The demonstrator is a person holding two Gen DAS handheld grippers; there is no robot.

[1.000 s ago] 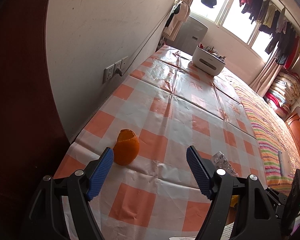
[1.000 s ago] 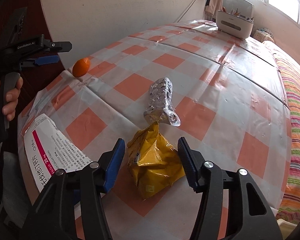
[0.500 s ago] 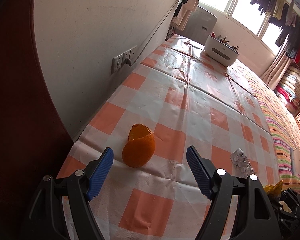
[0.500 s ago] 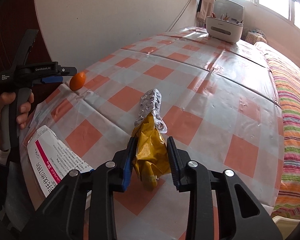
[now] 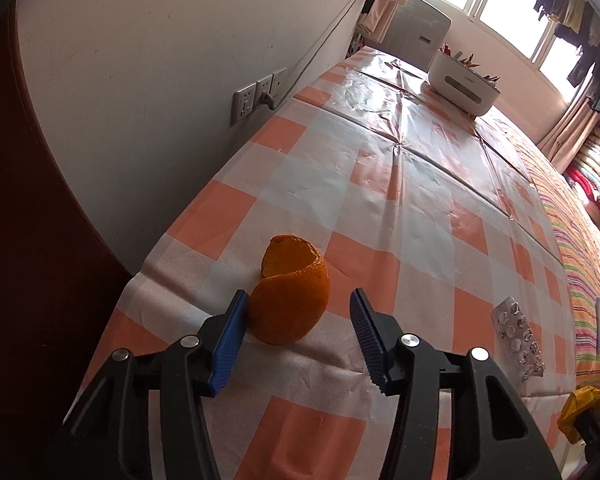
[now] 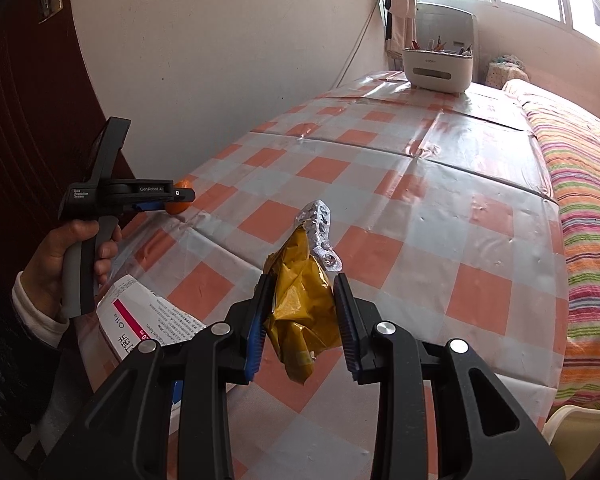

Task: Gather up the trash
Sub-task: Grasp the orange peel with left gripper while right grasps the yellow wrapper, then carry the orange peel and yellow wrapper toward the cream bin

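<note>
An orange peel [image 5: 288, 296] sits on the checked tablecloth [image 5: 380, 200] near the wall-side corner. My left gripper [image 5: 298, 304] is open around it, its left pad touching the peel; it also shows in the right wrist view [image 6: 180, 200]. My right gripper [image 6: 302, 288] is shut on a crumpled yellow wrapper [image 6: 302, 304] and holds it above the table. A silver blister pack [image 6: 318, 224] lies on the cloth just beyond the wrapper, also in the left wrist view [image 5: 518, 338].
A white medicine box [image 6: 148, 324] lies at the table's near left edge. A white organiser [image 6: 438, 68] with pens stands at the far end. The wall with sockets [image 5: 258, 94] runs along the left. A striped bed [image 6: 580, 184] borders the right.
My left gripper moved forward to the orange peel and its jaws narrowed around it. My right gripper closed on the yellow wrapper and lifted it off the cloth.
</note>
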